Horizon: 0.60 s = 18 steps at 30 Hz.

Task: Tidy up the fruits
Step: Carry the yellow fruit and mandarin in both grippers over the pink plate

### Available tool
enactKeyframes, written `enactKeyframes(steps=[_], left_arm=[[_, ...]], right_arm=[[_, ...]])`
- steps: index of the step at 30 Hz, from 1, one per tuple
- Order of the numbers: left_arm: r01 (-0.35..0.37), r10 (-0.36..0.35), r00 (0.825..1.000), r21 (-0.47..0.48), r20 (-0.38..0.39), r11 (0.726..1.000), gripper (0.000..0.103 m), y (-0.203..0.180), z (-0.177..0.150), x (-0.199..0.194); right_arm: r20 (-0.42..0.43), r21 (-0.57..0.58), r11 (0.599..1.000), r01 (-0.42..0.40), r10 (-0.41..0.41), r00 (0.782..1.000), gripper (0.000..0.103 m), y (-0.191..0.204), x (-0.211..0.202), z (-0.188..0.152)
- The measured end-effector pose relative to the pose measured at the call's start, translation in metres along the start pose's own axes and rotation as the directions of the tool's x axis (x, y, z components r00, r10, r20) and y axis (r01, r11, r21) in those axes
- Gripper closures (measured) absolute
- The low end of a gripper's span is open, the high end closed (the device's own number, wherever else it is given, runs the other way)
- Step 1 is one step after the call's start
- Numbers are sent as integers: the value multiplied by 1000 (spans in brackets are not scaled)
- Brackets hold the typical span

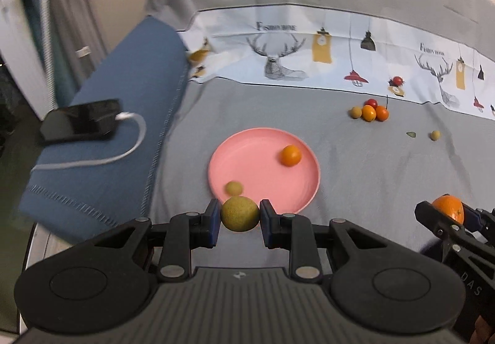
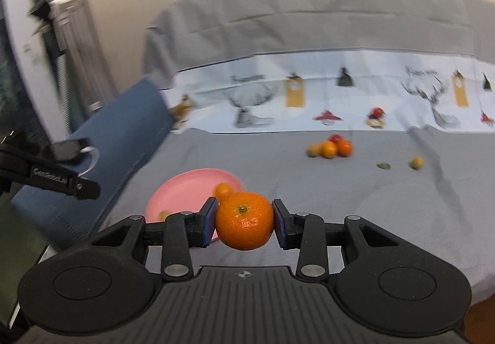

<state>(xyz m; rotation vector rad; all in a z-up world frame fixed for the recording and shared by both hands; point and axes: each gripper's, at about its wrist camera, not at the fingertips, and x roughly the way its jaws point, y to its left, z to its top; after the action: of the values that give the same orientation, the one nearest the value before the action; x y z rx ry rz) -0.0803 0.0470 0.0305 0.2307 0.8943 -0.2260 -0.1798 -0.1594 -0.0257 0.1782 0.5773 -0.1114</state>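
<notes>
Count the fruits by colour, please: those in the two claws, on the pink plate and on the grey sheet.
Orange fruits: 4, one in the right claw, one on the plate, two in the group.
Yellow-green fruits: 4, one in the left claw, one on the plate, one in the group, one alone.
Red fruit: 1, in the group.
Total: 9.

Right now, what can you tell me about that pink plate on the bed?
The pink plate is round, shallow and matte, probably plastic, with a low raised rim. It lies flat on the grey bedcover, beside a blue blanket. Inside it sit a small orange fruit and a small yellow-green fruit, apart from each other.
</notes>
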Motion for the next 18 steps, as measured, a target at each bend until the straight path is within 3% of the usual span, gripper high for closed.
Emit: enactKeyframes(steps=[11,18], left_arm=[[23,-19,999,-84,45,996,73,32,-63,-56],[48,-42,998,-105,55,993,73,34,-77,-67]], right_arm=[[31,-180,981,-73,80,996,64,58,-54,-24],[47,-226,971,-80,93,995,64,70,-69,-27]])
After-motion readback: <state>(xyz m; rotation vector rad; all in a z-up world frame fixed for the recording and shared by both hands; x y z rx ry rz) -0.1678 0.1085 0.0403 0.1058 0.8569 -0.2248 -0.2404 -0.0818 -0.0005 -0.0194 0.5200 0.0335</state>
